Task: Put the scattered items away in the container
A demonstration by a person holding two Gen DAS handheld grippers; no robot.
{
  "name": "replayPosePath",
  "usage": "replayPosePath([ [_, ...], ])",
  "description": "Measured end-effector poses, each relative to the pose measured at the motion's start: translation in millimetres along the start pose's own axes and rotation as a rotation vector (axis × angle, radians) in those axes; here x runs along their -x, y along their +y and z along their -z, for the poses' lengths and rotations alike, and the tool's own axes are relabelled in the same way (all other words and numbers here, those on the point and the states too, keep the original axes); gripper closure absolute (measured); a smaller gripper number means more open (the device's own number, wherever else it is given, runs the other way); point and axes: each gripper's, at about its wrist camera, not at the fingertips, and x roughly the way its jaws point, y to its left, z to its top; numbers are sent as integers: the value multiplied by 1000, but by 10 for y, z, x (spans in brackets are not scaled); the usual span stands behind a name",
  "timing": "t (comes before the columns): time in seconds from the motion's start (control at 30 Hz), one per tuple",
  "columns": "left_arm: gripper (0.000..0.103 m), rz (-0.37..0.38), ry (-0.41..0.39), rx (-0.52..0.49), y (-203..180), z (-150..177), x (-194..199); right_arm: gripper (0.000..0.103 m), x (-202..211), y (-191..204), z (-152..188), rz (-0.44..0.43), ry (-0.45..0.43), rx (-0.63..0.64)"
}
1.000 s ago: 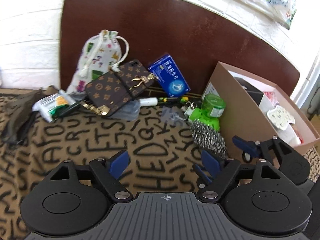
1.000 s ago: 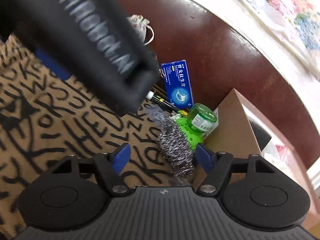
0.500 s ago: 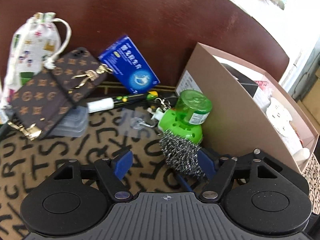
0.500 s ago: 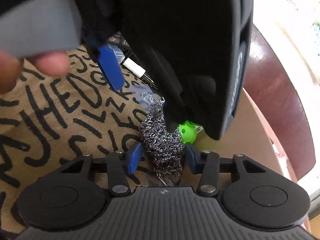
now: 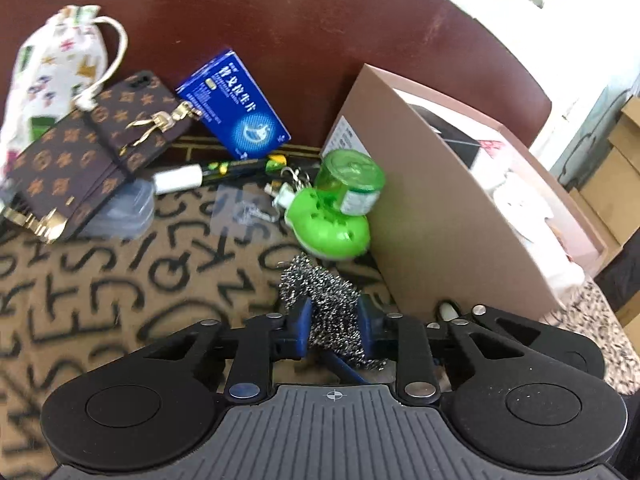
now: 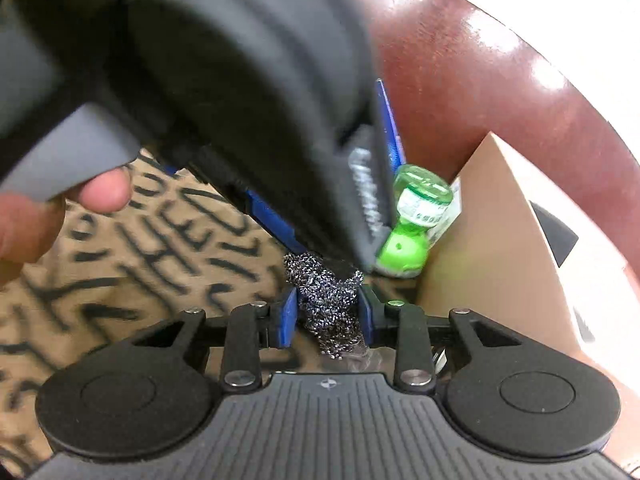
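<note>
The steel scourer (image 5: 328, 312) sat squeezed between blue pads on the lettered mat, just before the green bottle (image 5: 340, 208), which leaned against the open cardboard box (image 5: 448, 232). Behind lay a blue packet (image 5: 234, 104), pen (image 5: 224, 168), patterned wallet (image 5: 88, 152) and drawstring pouch (image 5: 52, 68).

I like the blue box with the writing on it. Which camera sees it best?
The left wrist view. There the blue box lies in full sight, leaning on the brown headboard behind the pen, its white print showing. In the right wrist view the other gripper's black body covers nearly all of it; only a thin blue edge peeks out.
</note>
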Motion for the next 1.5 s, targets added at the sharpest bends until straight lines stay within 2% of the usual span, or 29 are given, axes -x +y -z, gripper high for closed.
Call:
replayPosePath([
  [0.17, 78, -41, 28, 7, -176, 307, 382, 67, 458, -55, 152, -160, 14, -102],
  [0.2, 72, -49, 39, 2, -227, 366, 445, 67, 555, -61, 196, -194, 20, -122],
  [0.23, 70, -56, 53, 0, -278, 430, 502, 67, 647, -52, 246, -222, 27, -139],
  [0.37, 69, -80, 97, -7, -464, 709, 684, 66, 965, 197, 358, -287, 52, -160],
  [0.47, 66, -70, 111, 3, -566, 892, 801, 66, 1064, 127, 427, -319, 59, -187],
  [0.57, 53, -65, 126, 14, -640, 1030, 888, 62, 1169, 151, 450, -347, 62, -218],
  [0.73, 25, -89, 153, 34, -692, 1180, 946, 57, 1287, 118, 595, -335, 49, -241],
  [0.9, 24, -78, 173, 94, -661, 1206, 922, 49, 1333, 86, 660, -346, 40, -251],
  [1.07, 25, -62, 191, 78, -723, 1212, 799, 39, 1400, 125, 674, -376, 24, -223],
  [1.1, 34, -70, 200, 65, -735, 1227, 774, 39, 1404, 128, 681, -373, 26, -220],
  [1.13, 52, -68, 207, 51, -744, 1242, 761, 38, 1403, 126, 686, -372, 32, -220],
  [1.23, 56, -47, 211, 28, -763, 1269, 811, 34, 1432, 100, 708, -387, 46, -219],
  [1.37, 53, -48, 217, -13, -780, 1295, 910, 32, 1496, 104, 754, -381, 58, -173],
  [1.4, 42, -41, 221, -16, -775, 1308, 935, 32, 1503, 100, 772, -381, 62, -169],
  [1.43, 37, -35, 221, -15, -766, 1318, 956, 32, 1501, 96, 790, -385, 68, -170],
  [1.47, 38, -32, 222, -14, -761, 1330, 967, 32, 1496, 92, 804, -392, 74, -171],
  [1.5, 42, -27, 226, -18, -764, 1344, 969, 33, 1492, 95, 812, -399, 78, -174],
])
